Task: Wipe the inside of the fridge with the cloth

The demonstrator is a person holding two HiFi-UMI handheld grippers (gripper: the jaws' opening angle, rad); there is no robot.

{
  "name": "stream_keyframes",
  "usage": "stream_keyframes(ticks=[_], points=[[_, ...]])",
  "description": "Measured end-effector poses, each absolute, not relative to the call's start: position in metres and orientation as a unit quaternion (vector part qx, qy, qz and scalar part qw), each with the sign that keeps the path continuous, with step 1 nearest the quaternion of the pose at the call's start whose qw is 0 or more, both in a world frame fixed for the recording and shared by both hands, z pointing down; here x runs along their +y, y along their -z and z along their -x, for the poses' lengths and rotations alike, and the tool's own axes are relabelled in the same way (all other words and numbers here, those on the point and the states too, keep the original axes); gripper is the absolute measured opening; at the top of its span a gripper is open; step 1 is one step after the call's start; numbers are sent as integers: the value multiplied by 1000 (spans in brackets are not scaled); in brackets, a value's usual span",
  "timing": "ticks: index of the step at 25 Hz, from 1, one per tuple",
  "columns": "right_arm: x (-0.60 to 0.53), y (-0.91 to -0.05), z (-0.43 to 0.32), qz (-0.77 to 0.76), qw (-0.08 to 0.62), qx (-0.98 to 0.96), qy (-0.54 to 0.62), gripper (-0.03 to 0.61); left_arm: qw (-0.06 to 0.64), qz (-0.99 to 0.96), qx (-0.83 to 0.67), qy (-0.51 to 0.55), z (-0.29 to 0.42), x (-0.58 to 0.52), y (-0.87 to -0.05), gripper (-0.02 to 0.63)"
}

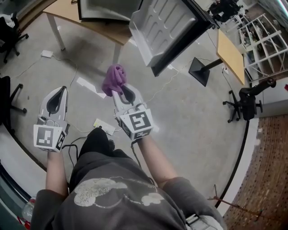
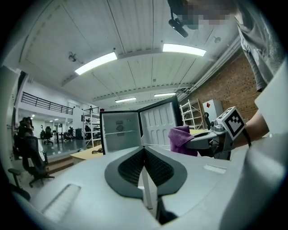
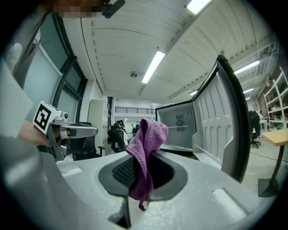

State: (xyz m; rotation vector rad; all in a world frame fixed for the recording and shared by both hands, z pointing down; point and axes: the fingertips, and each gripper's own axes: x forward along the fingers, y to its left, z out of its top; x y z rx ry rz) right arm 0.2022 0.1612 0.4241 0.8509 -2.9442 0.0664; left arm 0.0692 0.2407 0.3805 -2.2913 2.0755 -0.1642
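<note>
Your right gripper (image 1: 121, 92) is clamped on the purple cloth (image 1: 114, 79), held up short of the mini fridge (image 2: 119, 131), whose door (image 1: 167, 24) stands wide open; no wiping seems begun, so the whole interior is left; your left gripper (image 1: 59, 90), beside it, is closed on nothing; the fridge sits on a wooden table (image 1: 67, 11) above grey concrete floor (image 1: 189, 121) in an open workshop.

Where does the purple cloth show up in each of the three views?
Head view: purple cloth left of centre, at the right gripper's tip.
Left gripper view: right of centre, held by that gripper.
Right gripper view: centre, clamped between the jaws.
Shared landmark: the open fridge.
</note>
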Motion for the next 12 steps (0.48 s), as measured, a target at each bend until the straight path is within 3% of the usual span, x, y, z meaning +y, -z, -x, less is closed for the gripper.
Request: stream_keyframes(ticks=[12], points=[[173, -421, -199, -284, 58, -957, -8, 37, 31, 745, 666, 33, -78, 258, -368, 18]])
